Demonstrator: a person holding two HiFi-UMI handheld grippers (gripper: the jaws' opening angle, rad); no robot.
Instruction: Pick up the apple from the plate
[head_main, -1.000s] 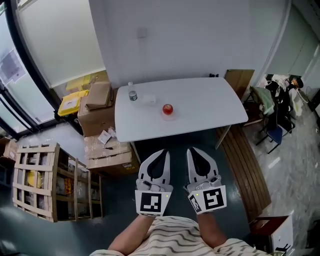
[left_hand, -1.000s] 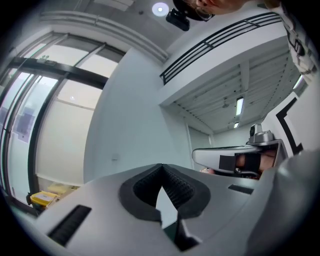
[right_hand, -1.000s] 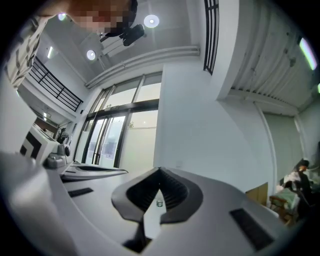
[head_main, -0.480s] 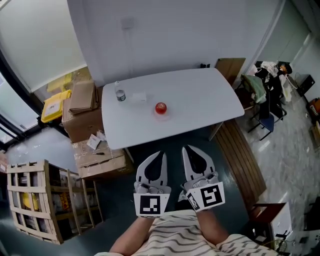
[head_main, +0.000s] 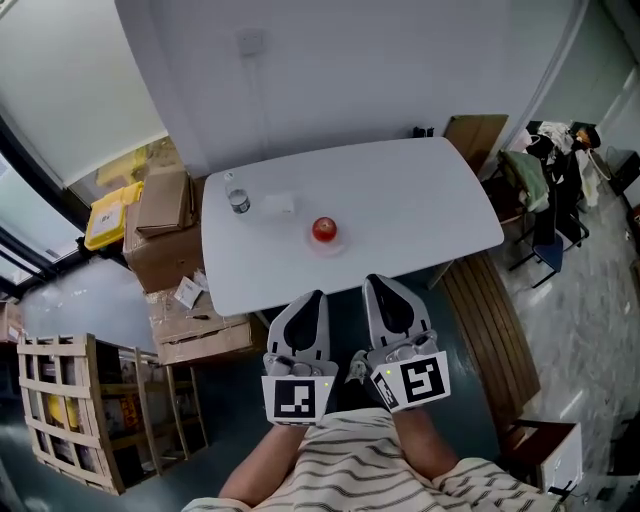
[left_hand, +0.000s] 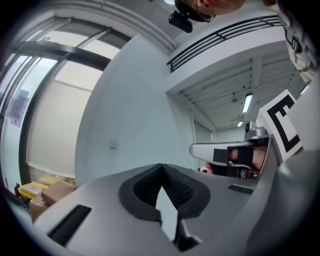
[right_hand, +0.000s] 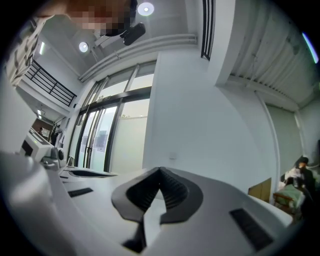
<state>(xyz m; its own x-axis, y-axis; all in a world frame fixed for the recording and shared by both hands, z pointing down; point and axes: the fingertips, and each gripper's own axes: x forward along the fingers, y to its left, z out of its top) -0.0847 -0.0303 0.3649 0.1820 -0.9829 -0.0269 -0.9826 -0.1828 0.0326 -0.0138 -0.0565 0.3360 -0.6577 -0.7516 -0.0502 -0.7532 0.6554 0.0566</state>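
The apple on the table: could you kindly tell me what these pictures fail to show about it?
Plate under the apple: head view, too small and pale against the white table.
Both gripper views: the apple lies outside the frame.
Bottle label: head view, too small.

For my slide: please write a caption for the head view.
Left gripper and right gripper, both shut, near a white table with an apple on a plate and a bottle.

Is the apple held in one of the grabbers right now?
No, the apple sits out on the white table, apart from the left gripper and right gripper, which are both shut with nothing between their jaws.
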